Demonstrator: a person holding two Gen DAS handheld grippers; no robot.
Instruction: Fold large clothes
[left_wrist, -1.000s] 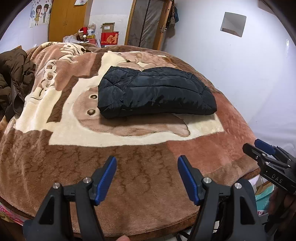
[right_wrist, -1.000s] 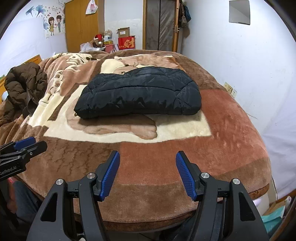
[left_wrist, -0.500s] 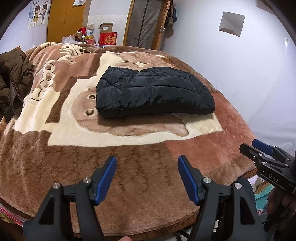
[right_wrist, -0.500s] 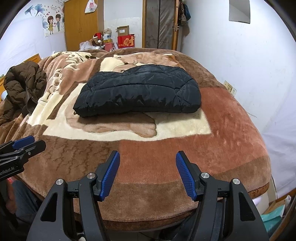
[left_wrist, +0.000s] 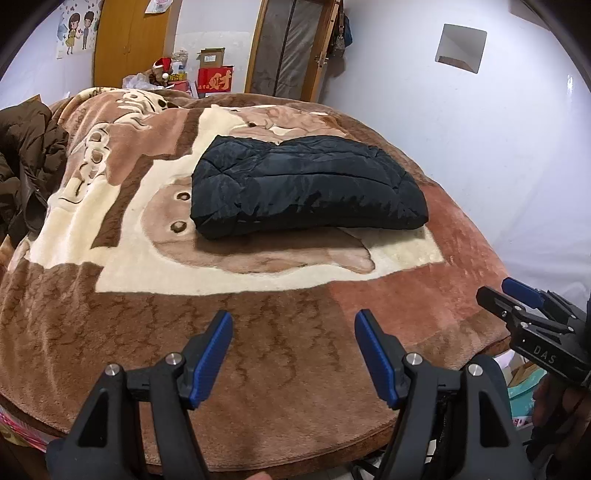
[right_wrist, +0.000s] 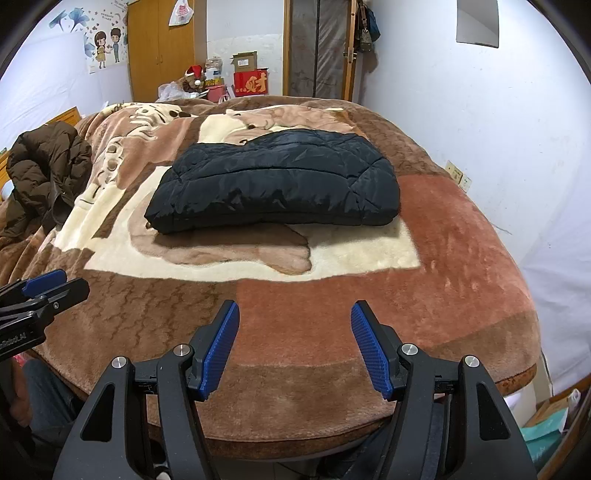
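A black quilted jacket (left_wrist: 306, 184) lies folded into a thick rectangle in the middle of the bed, on a brown and cream blanket (left_wrist: 258, 369); it also shows in the right wrist view (right_wrist: 277, 184). My left gripper (left_wrist: 293, 332) is open and empty, held above the blanket's near edge, well short of the jacket. My right gripper (right_wrist: 294, 321) is open and empty too, beside it. Each gripper shows at the edge of the other's view: the right one (left_wrist: 517, 299) and the left one (right_wrist: 55, 284).
A brown puffer coat (right_wrist: 48, 166) lies bunched at the bed's left side. A white wall (right_wrist: 498, 129) runs close along the right side. Boxes (right_wrist: 251, 81) and a wooden wardrobe (right_wrist: 162, 48) stand beyond the bed's far end. Boxes lie on the floor at the right (right_wrist: 546, 417).
Both grippers have drifted slightly; the jacket sits a touch lower and nearer in both views. Both stay open and empty. The jacket has not moved.
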